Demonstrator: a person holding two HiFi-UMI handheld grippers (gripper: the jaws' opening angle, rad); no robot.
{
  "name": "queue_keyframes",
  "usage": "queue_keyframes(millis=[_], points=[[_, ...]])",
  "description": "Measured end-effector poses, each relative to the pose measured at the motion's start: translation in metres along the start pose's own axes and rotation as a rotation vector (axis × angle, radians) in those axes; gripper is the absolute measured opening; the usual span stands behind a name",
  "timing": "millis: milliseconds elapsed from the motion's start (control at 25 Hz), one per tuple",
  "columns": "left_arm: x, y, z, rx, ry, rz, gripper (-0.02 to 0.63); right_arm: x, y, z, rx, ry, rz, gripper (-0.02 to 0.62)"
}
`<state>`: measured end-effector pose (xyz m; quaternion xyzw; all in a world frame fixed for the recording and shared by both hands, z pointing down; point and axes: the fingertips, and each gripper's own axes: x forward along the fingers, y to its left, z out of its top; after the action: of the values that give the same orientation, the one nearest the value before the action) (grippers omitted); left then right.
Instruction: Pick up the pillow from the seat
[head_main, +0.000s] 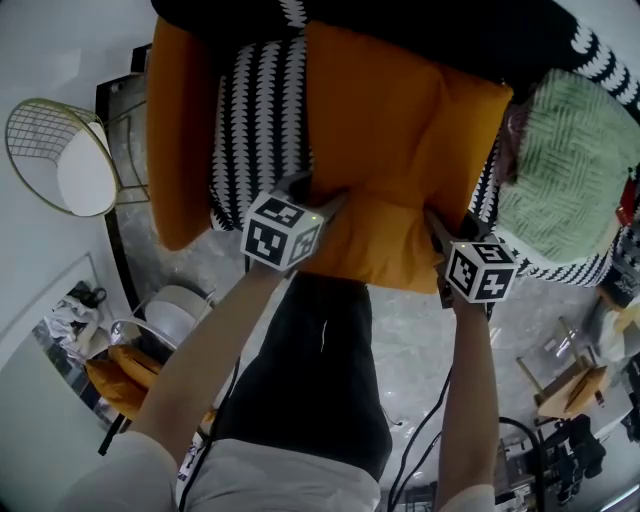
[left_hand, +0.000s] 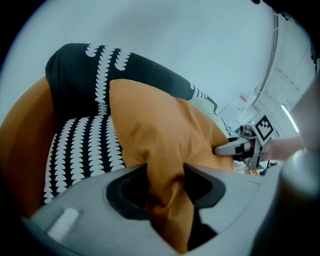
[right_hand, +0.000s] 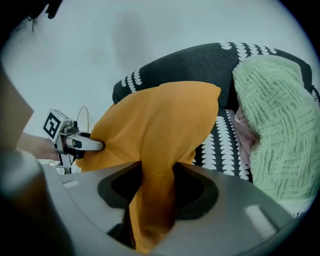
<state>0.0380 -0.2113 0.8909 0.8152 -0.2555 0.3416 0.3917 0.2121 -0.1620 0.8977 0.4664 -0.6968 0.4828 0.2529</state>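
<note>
Item: orange pillow (head_main: 390, 170), found over the black-and-white patterned seat (head_main: 260, 110), its near edge turned towards the person. Its near left corner is pinched by the left gripper (head_main: 318, 196); in the left gripper view a fold of the orange cloth (left_hand: 155, 130) is clamped between that gripper's (left_hand: 165, 182) jaws. The near right corner is clamped likewise by the right gripper (head_main: 440, 228), the fabric (right_hand: 160, 125) being bunched between its (right_hand: 157, 187) jaws. Whether the pillow is clear of the seat cannot be told. Surroundings: an orange armrest (head_main: 175, 130) is set to the left of the seat; a green knitted throw (head_main: 565, 160) is heaped on the right side, just beside the pillow. A wire chair (head_main: 65, 155) with a white pad is placed well apart on the left, on a grey marbled floor (head_main: 410, 330). Markings: black-and-white square markers (head_main: 282, 232) are carried on each gripper's cube.
</note>
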Motion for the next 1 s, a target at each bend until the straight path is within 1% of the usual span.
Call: queue_keyframes(millis=[160,400,560,760,1000], points=[[-0.029,-0.009,0.007,-0.002,-0.009,0.007,0.19,-0.02,0.022,0.007,-0.004,0.007,0.016,0.193],[-0.081,-0.032,0.02,-0.018,-0.017,0.013,0.19,-0.061,0.056,0.022,-0.018,0.018,0.012,0.193],[-0.121,-0.051,0.039,-0.012,-0.038,0.014,0.19,-0.096,0.081,0.041,-0.033,0.009,0.006,0.195],[-0.185,-0.083,0.052,0.003,-0.042,-0.004,0.192,-0.155,0.126,0.05,-0.048,0.024,0.007,0.196],[-0.235,-0.125,0.068,0.0,-0.074,-0.027,0.189,-0.216,0.153,0.062,-0.066,-0.013,-0.029,0.195]])
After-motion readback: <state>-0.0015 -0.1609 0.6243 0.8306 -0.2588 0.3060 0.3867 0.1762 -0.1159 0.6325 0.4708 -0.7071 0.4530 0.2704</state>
